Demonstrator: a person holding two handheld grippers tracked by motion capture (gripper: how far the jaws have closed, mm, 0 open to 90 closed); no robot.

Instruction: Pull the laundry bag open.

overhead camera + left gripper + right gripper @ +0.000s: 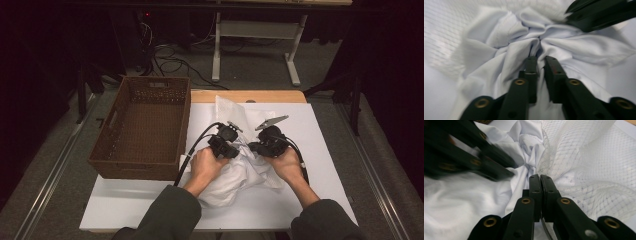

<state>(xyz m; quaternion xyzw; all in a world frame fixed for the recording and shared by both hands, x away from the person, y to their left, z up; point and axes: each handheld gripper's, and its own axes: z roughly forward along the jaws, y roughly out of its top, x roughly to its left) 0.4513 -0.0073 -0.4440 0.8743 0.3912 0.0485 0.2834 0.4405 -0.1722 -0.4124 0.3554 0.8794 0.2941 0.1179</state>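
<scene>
A crumpled white cloth (235,177) lies on the white table (320,150), partly tucked into a see-through mesh bag (227,110). Both hands meet over the bundle. My left gripper (540,61) points into the cloth (499,50), its jaws pinched on a gathered fold. My right gripper (540,178) is shut, its jaws pressed together at the edge of the mesh bag (586,170), where mesh meets the cloth (461,202). From above, the left gripper (235,150) and the right gripper (252,146) sit tip to tip.
A brown wicker basket (107,145) stands at the table's left side, close to my left hand. Bare white tabletop lies to the right of and in front of the bundle. Cables and a table's legs are on the floor beyond the far edge.
</scene>
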